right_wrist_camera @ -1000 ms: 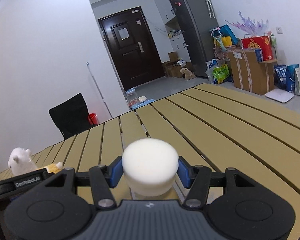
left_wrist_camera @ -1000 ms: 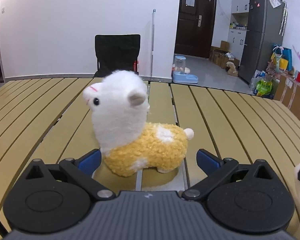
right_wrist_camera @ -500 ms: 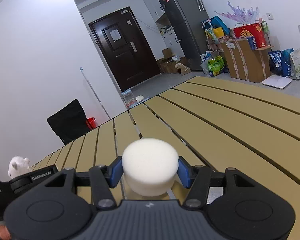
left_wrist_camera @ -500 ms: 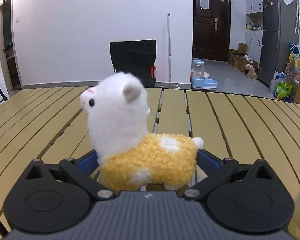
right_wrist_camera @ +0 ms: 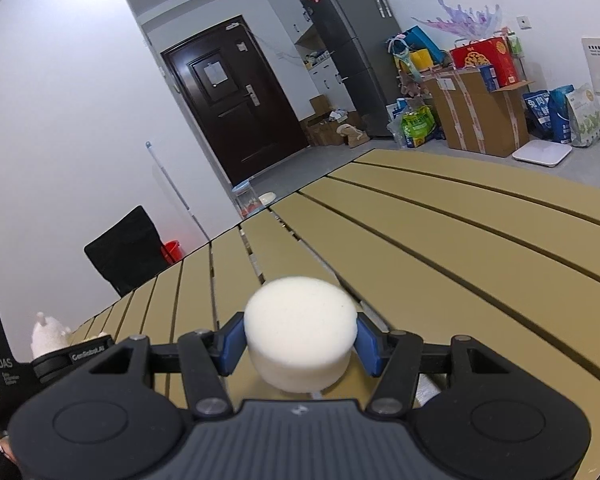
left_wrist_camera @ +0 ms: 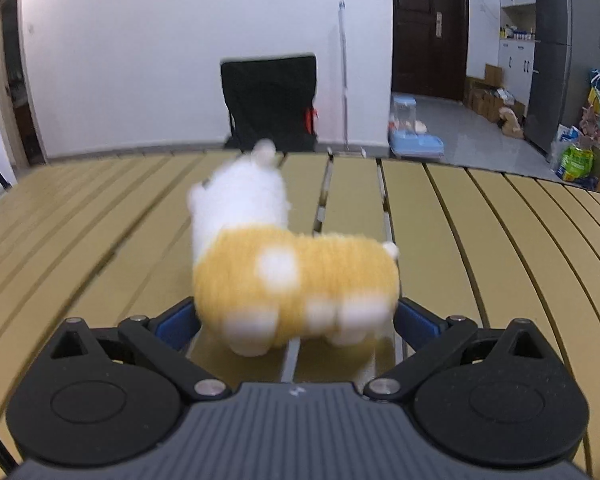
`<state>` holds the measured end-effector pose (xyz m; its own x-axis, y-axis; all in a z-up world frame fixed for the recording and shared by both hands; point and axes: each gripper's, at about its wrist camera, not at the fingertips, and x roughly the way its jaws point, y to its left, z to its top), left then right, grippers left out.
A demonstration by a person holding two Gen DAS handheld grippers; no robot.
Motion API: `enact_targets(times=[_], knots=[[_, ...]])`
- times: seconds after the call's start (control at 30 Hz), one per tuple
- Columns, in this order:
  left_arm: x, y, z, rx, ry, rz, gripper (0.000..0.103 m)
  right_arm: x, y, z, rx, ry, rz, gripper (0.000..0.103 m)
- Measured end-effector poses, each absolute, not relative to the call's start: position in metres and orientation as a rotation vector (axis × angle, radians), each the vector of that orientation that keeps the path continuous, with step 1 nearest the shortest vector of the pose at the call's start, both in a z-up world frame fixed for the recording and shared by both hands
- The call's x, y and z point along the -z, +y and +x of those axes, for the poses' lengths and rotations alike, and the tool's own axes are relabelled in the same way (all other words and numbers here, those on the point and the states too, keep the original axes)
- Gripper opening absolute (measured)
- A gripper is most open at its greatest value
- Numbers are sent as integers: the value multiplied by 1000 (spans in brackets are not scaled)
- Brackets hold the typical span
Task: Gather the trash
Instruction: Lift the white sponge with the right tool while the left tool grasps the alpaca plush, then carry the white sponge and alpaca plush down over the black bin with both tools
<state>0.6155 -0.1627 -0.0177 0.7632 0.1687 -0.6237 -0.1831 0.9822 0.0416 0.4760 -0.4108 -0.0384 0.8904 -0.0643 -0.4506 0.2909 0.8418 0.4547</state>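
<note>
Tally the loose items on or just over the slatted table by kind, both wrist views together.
Plush alpaca toy: 1
White foam puck: 1
Total: 2

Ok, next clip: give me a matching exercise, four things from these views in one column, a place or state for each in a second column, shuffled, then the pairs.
Things:
1. white foam puck
2. plush alpaca
3. black chair
4. red bucket

Places or states:
A. behind the table's far edge, against the white wall
B. between the left gripper's wide-set blue pads
C. on the floor beside the chair
D. pinched by the right gripper

Pairs: 1-D, 2-B, 3-A, 4-C
</note>
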Motion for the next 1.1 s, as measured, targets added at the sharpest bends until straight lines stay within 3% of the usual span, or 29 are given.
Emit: enact_targets(times=[0.73, 0.87, 1.1], knots=[[19, -139, 674, -190, 741, -112, 103, 46, -422, 501, 227, 440, 545, 56], [20, -142, 673, -191, 732, -77, 94, 46, -421, 500, 226, 441, 532, 56], [19, -140, 662, -175, 722, -68, 91, 43, -415, 500, 217, 442, 515, 56]])
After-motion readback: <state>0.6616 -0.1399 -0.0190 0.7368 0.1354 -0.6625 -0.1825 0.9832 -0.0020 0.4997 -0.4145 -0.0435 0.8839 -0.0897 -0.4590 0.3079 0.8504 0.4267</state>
